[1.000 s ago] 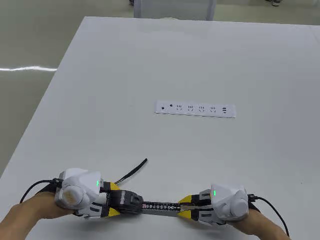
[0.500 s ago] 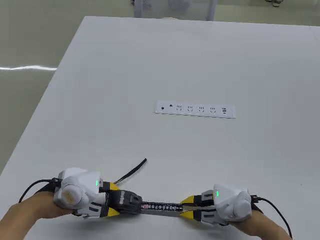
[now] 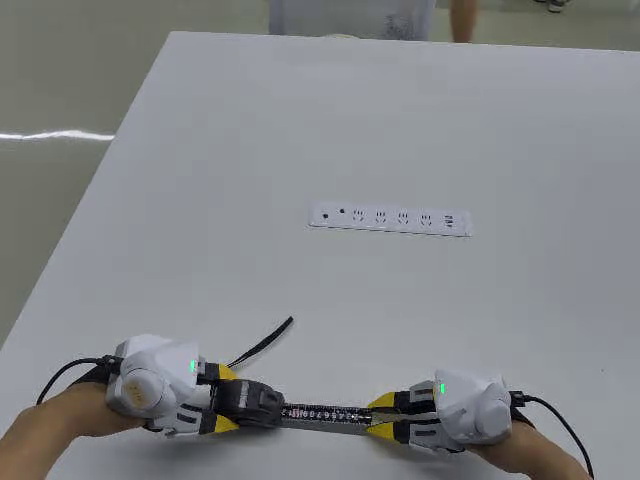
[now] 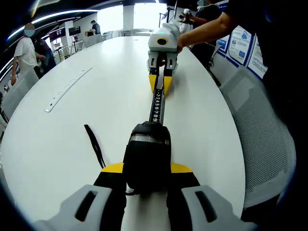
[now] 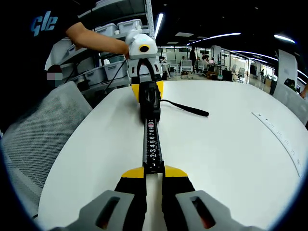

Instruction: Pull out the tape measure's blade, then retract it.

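Left gripper (image 3: 231, 400) and right gripper (image 3: 381, 414) clamped, tips facing

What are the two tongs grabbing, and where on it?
The left tongs clamp the tape measure's case; the right tongs pinch the blade at its end.

- This is an open-plan office or lab floor, not a home.
- A long white table (image 3: 300, 130) has a white power strip (image 3: 389, 218) lying on it.
- A grey mesh office chair (image 5: 43, 139) stands at the table's edge.
- Shelving behind it holds clear storage bins (image 5: 115, 26).
- Long ceiling strip lights (image 5: 226, 35) run overhead.
- People (image 5: 192, 54) stand among desks further back.
- Blue-and-white posters (image 4: 240, 43) hang on a wall.
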